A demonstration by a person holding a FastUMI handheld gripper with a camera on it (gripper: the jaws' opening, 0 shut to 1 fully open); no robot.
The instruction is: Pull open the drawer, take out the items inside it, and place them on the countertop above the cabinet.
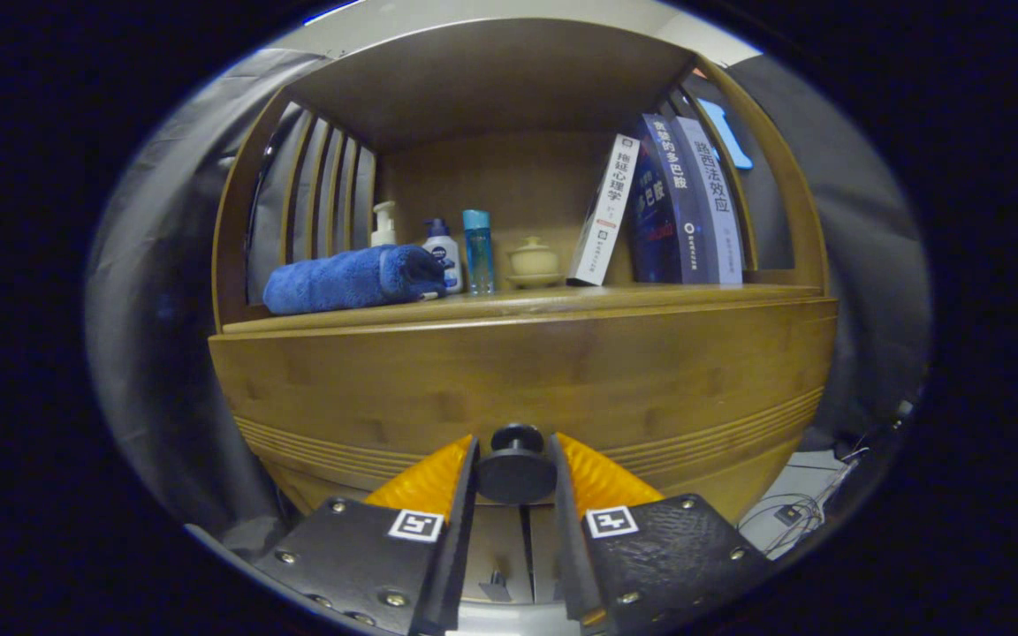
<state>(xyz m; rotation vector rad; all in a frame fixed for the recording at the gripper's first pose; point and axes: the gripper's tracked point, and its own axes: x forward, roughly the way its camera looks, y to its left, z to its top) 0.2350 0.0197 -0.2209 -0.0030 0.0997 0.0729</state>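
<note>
A wooden cabinet (pixel 522 371) stands against grey cloth. On its countertop (pixel 527 303) lie a rolled blue towel (pixel 350 278), three bottles (pixel 443 252), a small lidded pot (pixel 534 261) and leaning books (pixel 668 208). The gripper (pixel 516 468) pinches the drawer's dark knob (pixel 516 464) between both fingers; the drawer (pixel 522 397) looks closed.

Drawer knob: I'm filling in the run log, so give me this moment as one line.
stage: grasping drawer knob | gripper: jaws either side of knob, contact unclear | drawer front: closed | countertop: towel, bottles, books
</note>
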